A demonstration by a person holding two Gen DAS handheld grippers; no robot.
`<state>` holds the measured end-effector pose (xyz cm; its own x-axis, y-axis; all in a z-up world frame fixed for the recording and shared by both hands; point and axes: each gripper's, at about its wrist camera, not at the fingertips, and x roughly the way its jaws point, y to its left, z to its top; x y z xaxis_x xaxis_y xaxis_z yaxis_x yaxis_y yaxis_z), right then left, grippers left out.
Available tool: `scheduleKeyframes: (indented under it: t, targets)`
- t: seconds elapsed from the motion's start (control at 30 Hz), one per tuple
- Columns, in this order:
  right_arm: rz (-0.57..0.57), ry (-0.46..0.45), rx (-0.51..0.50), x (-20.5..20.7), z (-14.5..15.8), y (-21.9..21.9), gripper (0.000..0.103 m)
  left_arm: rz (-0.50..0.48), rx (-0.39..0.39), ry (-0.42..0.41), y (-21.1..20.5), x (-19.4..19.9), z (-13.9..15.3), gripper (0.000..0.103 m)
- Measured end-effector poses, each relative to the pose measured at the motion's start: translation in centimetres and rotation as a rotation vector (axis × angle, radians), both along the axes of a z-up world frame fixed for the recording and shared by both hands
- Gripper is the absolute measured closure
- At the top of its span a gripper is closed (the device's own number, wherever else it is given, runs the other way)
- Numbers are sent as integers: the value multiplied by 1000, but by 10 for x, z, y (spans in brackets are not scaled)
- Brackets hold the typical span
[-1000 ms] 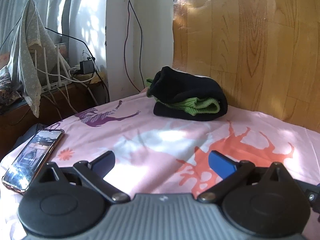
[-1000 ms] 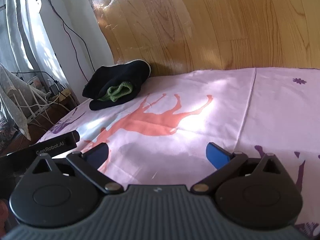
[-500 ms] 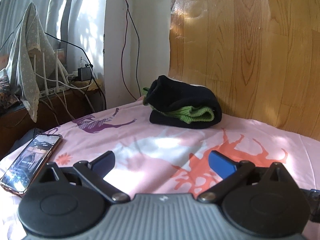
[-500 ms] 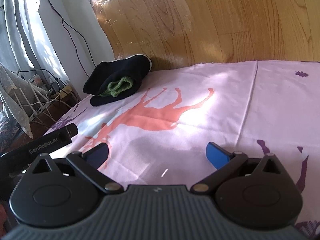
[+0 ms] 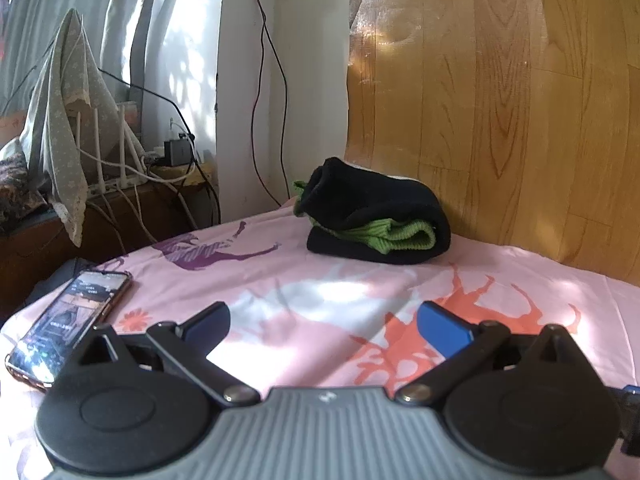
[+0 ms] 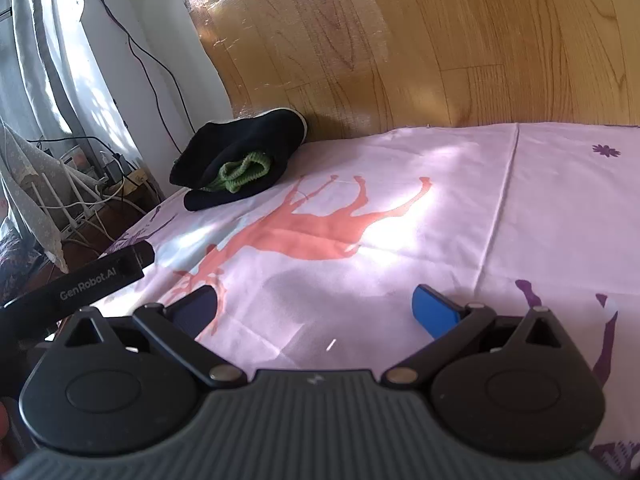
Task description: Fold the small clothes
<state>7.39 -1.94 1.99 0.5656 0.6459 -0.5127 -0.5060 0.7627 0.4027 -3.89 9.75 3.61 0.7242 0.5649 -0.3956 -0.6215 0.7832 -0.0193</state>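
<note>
A folded black garment with a green ribbed piece tucked inside (image 5: 376,220) lies on the pink printed sheet (image 5: 328,292) at the far edge, against the wooden wall. It also shows in the right wrist view (image 6: 240,164) at the far left. My left gripper (image 5: 322,326) is open and empty, low over the sheet, well short of the garment. My right gripper (image 6: 314,312) is open and empty over the sheet, to the right of the garment. The body of the left gripper (image 6: 92,280) shows at the left edge of the right wrist view.
A phone (image 5: 68,324) lies on the sheet near the left edge. Beyond the bed's left side stand a cloth-draped router (image 5: 68,120), a charger and tangled cables (image 5: 176,152). A wood-pattern wall (image 5: 500,100) closes the far side.
Both grippers have drawn back a little from the folded garment and lifted slightly. Both stay open. The garment has not moved.
</note>
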Motion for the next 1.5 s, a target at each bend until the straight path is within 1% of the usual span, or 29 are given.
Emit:
scheduleKeyframes:
  t: [0.17,0.23,0.37,0.5,0.67,0.9,1.07,1.33,1.5]
  targets:
    - [1,-8,1,-1,1,0,0,15,65,-8,-9,-1,1,0]
    - [3,-11,0,-1,1,-1,0,14,68,-6,-9,-1,1,0]
    - [3,-10,0,-1,1,-1,0,12,34,25,-4,3,0,0]
    - [3,-10,0,-1,1,-1,0,25,14,24,-1,1,-2,0]
    - [3,-10,2,-1,0,-1,0,20,-8,52,3,3,-3,0]
    - [4,-11,1,-2,0,0,0,41,-57,76,12,5,-5,0]
    - [4,-11,1,-2,0,0,0,58,-68,90,15,6,-6,0]
    - [5,-11,1,-2,1,-1,0,47,-101,116,19,8,-7,0]
    - [3,-10,1,-2,1,0,0,39,-104,126,18,9,-8,0]
